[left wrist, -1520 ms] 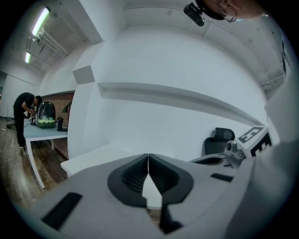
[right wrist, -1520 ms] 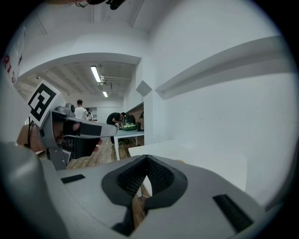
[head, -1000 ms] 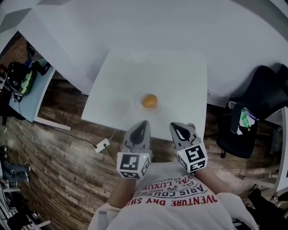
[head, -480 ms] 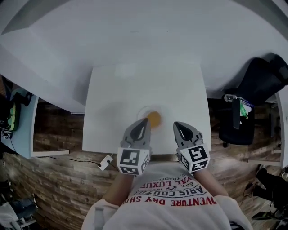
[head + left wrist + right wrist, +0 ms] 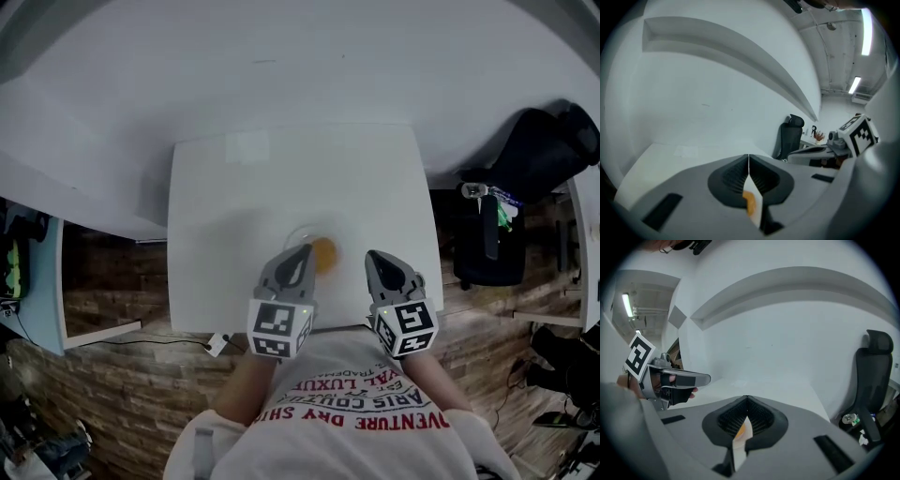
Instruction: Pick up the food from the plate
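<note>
An orange round piece of food [image 5: 323, 252] lies on a small pale plate [image 5: 299, 233] near the front edge of the white table [image 5: 234, 197]. My left gripper [image 5: 301, 252] is shut and empty, its tip right beside the food on the left. My right gripper [image 5: 374, 259] is also shut and empty, a short way right of the plate. In the left gripper view the food [image 5: 750, 202] shows as an orange patch below the closed jaws. The right gripper view shows the food [image 5: 738, 430] the same way, with the left gripper [image 5: 701, 378] at the left.
A black office chair [image 5: 530, 178] stands right of the table, also seen as the chair [image 5: 874, 376] in the right gripper view. White walls with a ledge rise behind the table. Wooden floor [image 5: 103, 375] and a light blue desk [image 5: 42, 291] lie to the left.
The table and plate have come closer beneath me. Both grippers now reach over the table's front edge, and the left tip stands beside the food. Both jaws stay shut.
</note>
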Demonstrator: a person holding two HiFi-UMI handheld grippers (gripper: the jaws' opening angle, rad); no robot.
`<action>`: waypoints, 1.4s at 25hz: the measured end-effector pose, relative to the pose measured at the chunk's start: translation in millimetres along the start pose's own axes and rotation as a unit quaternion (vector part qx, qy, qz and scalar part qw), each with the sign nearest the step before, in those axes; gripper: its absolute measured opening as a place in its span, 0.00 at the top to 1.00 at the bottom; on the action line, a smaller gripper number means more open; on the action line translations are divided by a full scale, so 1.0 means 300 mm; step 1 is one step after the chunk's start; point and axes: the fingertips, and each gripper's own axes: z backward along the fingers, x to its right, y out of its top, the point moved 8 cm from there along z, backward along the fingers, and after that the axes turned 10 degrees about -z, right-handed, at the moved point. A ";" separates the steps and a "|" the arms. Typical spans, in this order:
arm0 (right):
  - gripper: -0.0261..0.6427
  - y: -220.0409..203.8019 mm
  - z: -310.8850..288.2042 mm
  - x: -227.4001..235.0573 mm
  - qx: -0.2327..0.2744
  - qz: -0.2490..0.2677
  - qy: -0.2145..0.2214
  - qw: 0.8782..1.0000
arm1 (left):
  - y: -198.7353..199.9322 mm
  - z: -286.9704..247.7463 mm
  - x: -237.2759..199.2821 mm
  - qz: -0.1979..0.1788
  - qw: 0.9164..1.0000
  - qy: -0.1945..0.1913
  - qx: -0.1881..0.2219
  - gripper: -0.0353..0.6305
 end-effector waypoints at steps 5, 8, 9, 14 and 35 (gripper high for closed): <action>0.95 -0.014 -0.051 0.052 -0.021 -0.014 0.001 1.000 | -0.042 -0.049 0.009 0.002 0.999 -0.008 -0.031 0.93; 0.95 -0.027 -0.087 0.066 -0.040 -0.015 0.013 0.999 | -0.082 -0.083 0.014 0.001 0.998 -0.023 -0.062 0.93; 0.95 -0.033 -0.098 0.072 -0.045 -0.015 0.017 0.999 | -0.097 -0.097 0.016 0.002 0.997 -0.023 -0.070 0.93; 0.95 -0.090 -0.140 0.112 -0.078 -0.028 0.027 0.996 | -0.181 -0.166 0.030 0.014 0.993 -0.033 -0.112 0.71; 0.95 -0.245 -0.251 0.168 -0.161 -0.049 0.086 0.982 | -0.460 -0.364 0.059 0.016 0.968 -0.057 -0.245 0.38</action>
